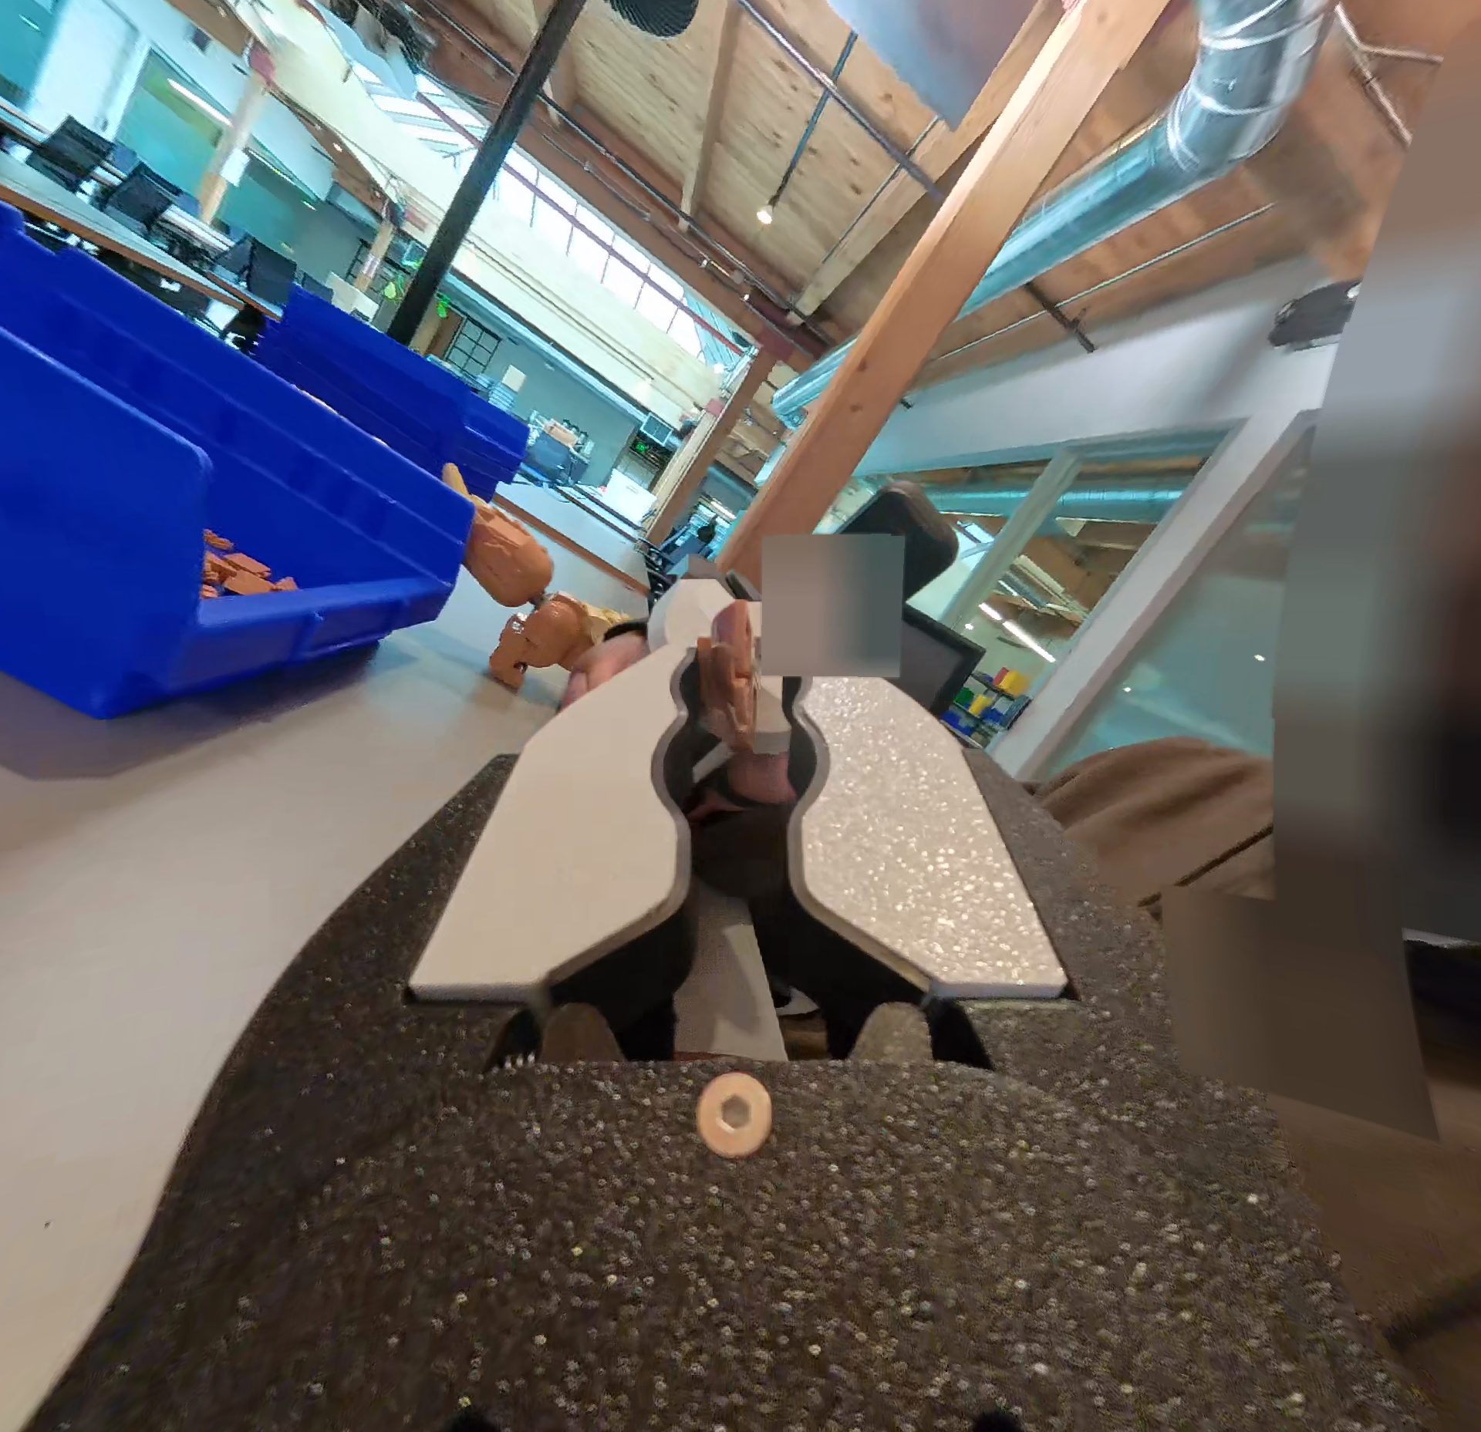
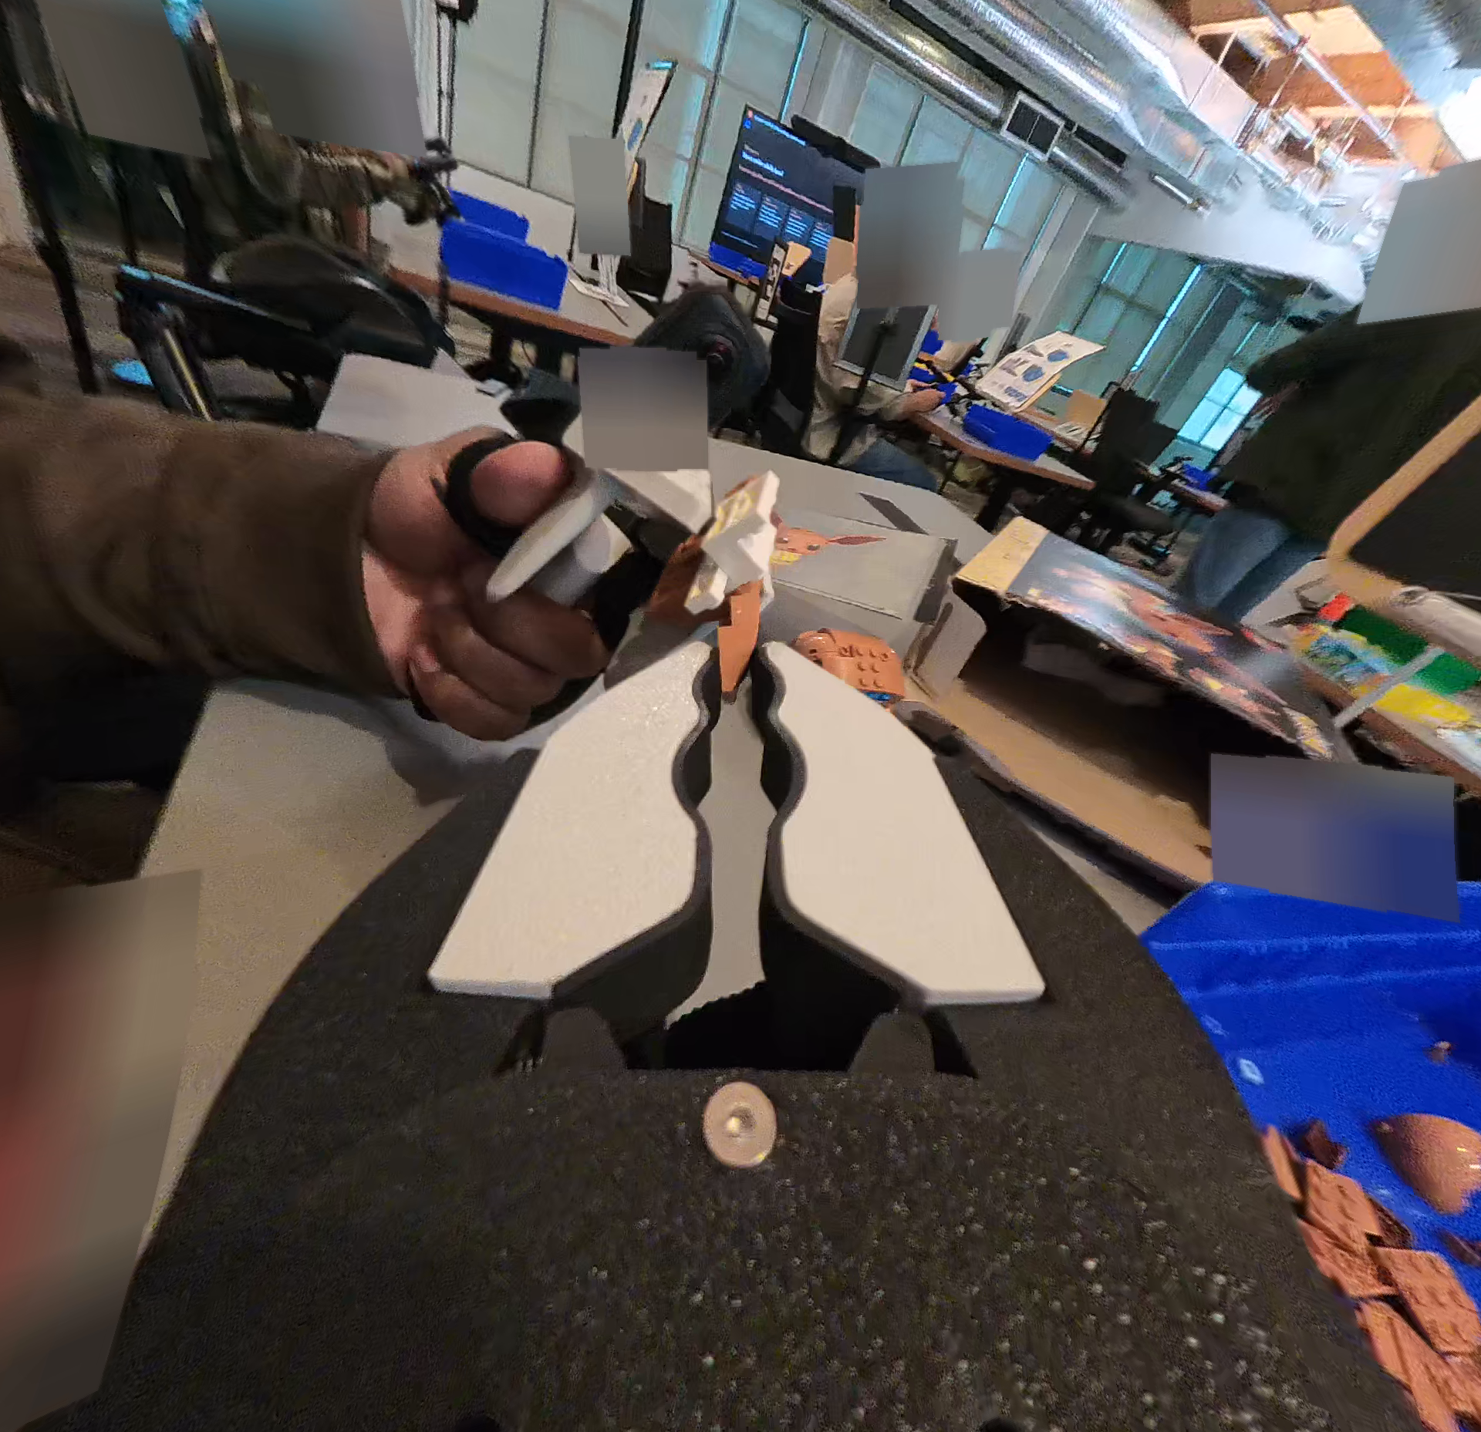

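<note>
In the left wrist view my left gripper (image 1: 741, 692) is shut on a small brown brick assembly (image 1: 729, 672), held above the grey table (image 1: 240, 833). The right gripper's grey finger (image 1: 681, 616) shows just behind it. In the right wrist view my right gripper (image 2: 737, 660) is shut on a thin brown brick piece (image 2: 739, 640). That piece joins a brown and white brick assembly (image 2: 737, 548) held by the left gripper (image 2: 561, 548), which a person's hand (image 2: 473, 592) grips. The two grippers meet tip to tip.
A blue bin (image 1: 240, 472) with loose brown bricks (image 1: 240, 572) stands at left, with a brown brick figure (image 1: 517, 576) beside it. The right wrist view shows another blue bin (image 2: 1322, 1033) of brown bricks (image 2: 1402, 1273), a brown brick part (image 2: 853, 660), a grey box (image 2: 865, 576) and flattened cardboard (image 2: 1082, 785). The tips of both grippers are at nearly the same place.
</note>
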Motion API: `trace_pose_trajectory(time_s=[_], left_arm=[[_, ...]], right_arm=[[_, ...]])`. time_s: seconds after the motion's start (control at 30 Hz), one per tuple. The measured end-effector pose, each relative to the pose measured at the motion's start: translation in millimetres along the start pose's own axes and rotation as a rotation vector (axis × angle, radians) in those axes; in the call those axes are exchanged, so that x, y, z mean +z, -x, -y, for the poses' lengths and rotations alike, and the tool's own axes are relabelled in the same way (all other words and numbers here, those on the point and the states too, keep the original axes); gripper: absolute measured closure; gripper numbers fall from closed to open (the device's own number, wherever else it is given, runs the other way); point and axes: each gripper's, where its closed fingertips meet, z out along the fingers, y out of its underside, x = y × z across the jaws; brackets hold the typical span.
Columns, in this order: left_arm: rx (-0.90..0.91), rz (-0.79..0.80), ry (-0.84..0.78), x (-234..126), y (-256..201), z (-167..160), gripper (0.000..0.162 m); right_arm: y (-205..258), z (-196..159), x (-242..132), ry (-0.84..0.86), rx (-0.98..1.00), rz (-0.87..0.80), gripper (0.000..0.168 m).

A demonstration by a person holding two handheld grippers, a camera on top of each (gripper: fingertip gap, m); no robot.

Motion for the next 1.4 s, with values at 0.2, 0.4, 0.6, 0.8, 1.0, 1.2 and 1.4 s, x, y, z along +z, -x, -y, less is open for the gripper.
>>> trace_pose_trajectory(time_s=[0.2, 0.4, 0.6, 0.8, 1.0, 1.2, 1.4], left_arm=[[0.061, 0.071, -0.069, -7.9, 6.2, 13.7, 0.142], [0.065, 0.129, -0.088, -11.5, 14.7, 16.8, 0.142], [0.084, 0.153, -0.075, -10.8, 16.0, 14.8, 0.142], [0.141, 0.220, -0.001, -8.3, 21.9, 6.1, 0.142], [0.454, 0.362, 0.235, -2.9, 28.1, -17.8, 0.142], [0.589, 0.377, 0.344, 1.4, 28.1, -31.7, 0.142], [0.629, 0.399, 0.323, 0.8, 28.9, -28.0, 0.140]], right_arm=[[-21.5, -16.4, -1.8, 0.107, -0.017, -0.113, 0.162], [-132.7, -64.2, -46.6, 0.412, 0.062, -0.582, 0.159], [-169.5, -86.0, -74.5, 0.438, 0.214, -0.713, 0.134], [-84.5, -13.8, -34.3, 0.063, 0.097, -0.315, 0.139], [-17.8, 20.9, -14.0, -0.018, 0.023, -0.012, 0.147], [4.9, -5.6, -5.2, 0.136, 0.045, 0.122, 0.161], [2.1, -3.2, -3.8, 0.111, 0.098, 0.090, 0.163]])
